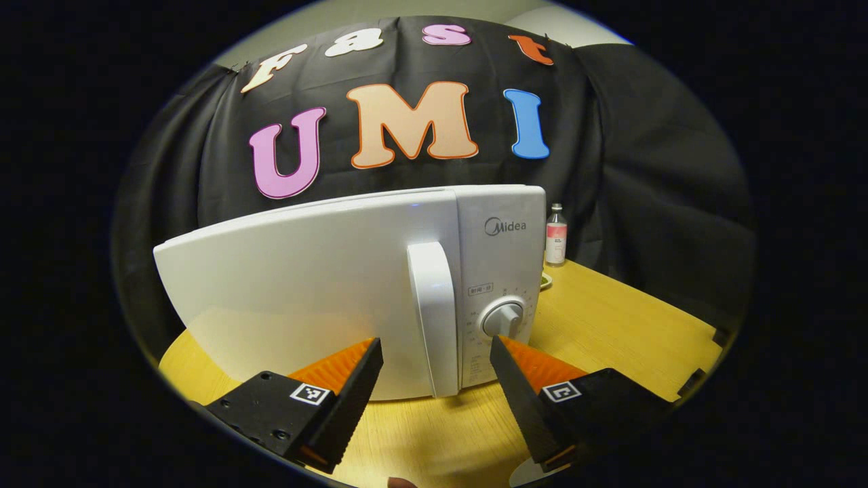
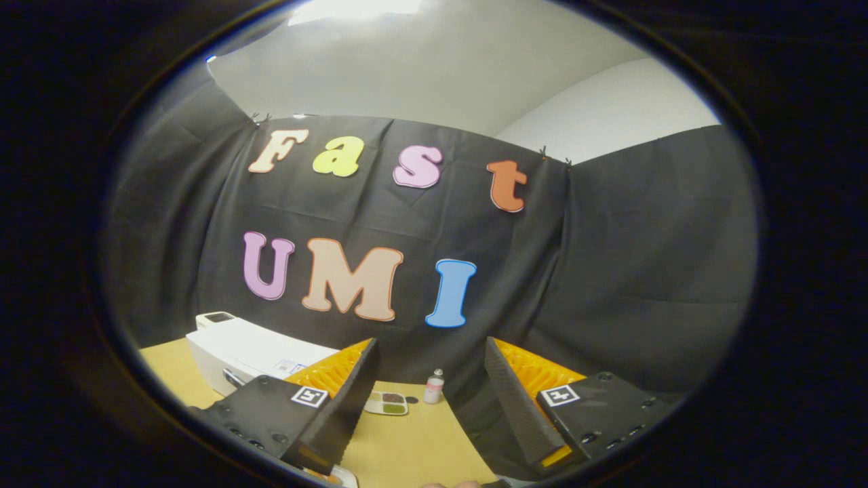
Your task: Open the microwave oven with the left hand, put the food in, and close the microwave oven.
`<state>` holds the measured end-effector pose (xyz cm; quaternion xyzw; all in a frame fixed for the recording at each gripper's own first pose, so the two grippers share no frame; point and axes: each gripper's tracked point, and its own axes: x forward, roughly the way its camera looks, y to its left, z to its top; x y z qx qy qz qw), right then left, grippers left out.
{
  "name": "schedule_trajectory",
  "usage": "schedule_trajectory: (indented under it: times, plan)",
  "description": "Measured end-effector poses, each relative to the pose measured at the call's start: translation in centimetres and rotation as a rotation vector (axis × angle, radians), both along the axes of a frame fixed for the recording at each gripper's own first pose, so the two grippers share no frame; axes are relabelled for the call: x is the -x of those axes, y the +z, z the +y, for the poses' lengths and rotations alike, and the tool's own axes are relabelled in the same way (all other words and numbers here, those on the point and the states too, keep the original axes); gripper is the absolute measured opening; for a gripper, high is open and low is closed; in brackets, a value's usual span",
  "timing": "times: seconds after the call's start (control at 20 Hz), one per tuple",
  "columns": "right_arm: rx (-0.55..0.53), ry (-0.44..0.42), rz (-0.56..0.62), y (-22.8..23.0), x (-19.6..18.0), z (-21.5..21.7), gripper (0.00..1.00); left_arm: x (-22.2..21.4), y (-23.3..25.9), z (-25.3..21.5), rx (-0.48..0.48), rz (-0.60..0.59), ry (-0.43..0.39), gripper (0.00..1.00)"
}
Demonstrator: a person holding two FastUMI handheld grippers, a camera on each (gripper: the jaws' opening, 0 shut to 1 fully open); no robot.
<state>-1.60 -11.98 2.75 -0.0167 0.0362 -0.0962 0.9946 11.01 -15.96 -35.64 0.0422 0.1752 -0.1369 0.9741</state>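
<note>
Nothing done yet: the microwave oven [image 1: 352, 291] door is closed. My left gripper [image 1: 437, 366], jaws released, faces its handle [image 1: 434, 318]; the food tray [image 2: 385, 402] waits on the bench [image 2: 420, 440], right gripper [image 2: 430, 379] released too.

Left gripper [image 1: 437, 352]: my jaws stand wide apart, gripping nothing, both fingers level and pointing straight ahead.
Right gripper [image 2: 430, 352]: my jaws are spread just as wide, nothing between them, aimed forward and tipped slightly upward.
Contact: neither pair touches anything.
</note>
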Motion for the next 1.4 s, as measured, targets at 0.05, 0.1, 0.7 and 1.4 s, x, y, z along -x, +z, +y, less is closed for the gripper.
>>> schedule_trajectory:
  times: [0.05,0.1,0.7,1.4]
  plan:
    - [0.001,-0.006,0.004,-0.2,0.1,-0.3,0.96,-0.3,0.2,-0.1,-0.002,-0.013,0.001,0.96]
    - [0.002,-0.012,0.005,-0.2,0.2,-0.4,0.96,-0.5,0.2,-0.1,-0.008,-0.017,-0.001,0.89]
    - [-0.025,-0.001,0.006,-0.5,0.1,0.4,0.96,-0.5,-1.2,-0.8,0.007,0.059,-0.017,0.13]
    - [-0.057,0.006,0.036,-1.2,0.6,-0.5,0.96,5.7,0.0,0.8,0.066,0.142,-0.104,0.02]
